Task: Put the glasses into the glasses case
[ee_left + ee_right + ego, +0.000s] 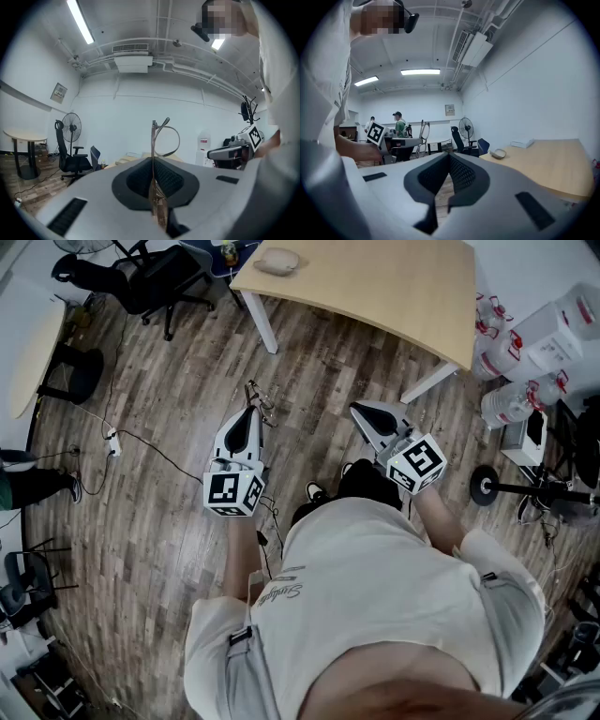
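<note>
Above the floor (159, 399), left hand-held gripper (153, 161) is clamping the glasses (154, 138); right hand-held gripper (449, 159) is holding nothing, jaws together.

A wood table (394, 287) stands on the plank floor (169, 399). 1 office chair (155, 277) stands left of it. A power strip (112, 442) lies on the floor. Water jugs (511, 401) lie right of the table. A fan (71, 125) stands near the chair.
</note>
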